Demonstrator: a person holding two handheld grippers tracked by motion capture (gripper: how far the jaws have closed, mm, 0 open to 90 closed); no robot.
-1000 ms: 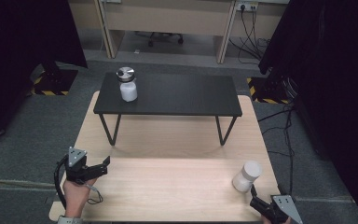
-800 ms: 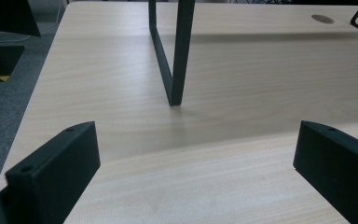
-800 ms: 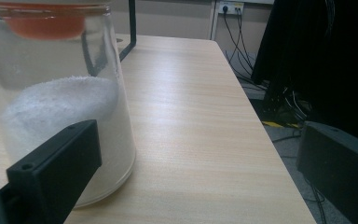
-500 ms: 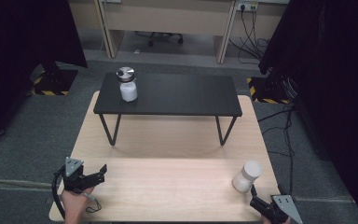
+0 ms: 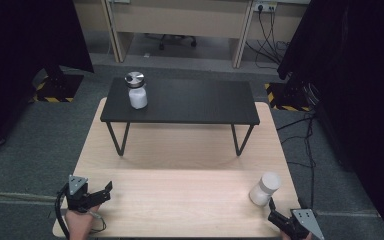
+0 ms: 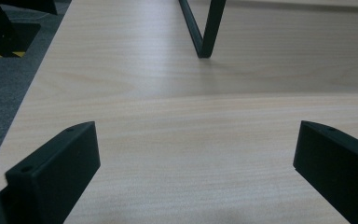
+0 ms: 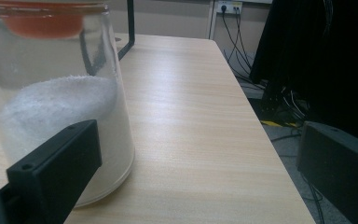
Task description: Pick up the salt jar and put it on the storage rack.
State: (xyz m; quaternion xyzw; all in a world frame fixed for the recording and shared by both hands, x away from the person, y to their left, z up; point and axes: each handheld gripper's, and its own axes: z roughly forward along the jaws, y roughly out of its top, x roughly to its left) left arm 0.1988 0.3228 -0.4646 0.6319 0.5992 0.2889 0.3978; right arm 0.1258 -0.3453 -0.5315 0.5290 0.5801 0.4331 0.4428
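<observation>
We hold both grippers open low over the table [image 5: 180, 200]: right gripper [image 5: 275, 216] just beside a jar [image 5: 264, 189], left gripper [image 5: 102, 192] apart.

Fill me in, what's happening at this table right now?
A person holds a gripper in each hand at the near edge of a light wooden table. The right gripper, jaws open, sits just short of a clear jar partly filled with white granules, not touching it. The left gripper, also open, is over bare tabletop at the near left. A second jar with a metal lid stands on the small black table farther back.
</observation>
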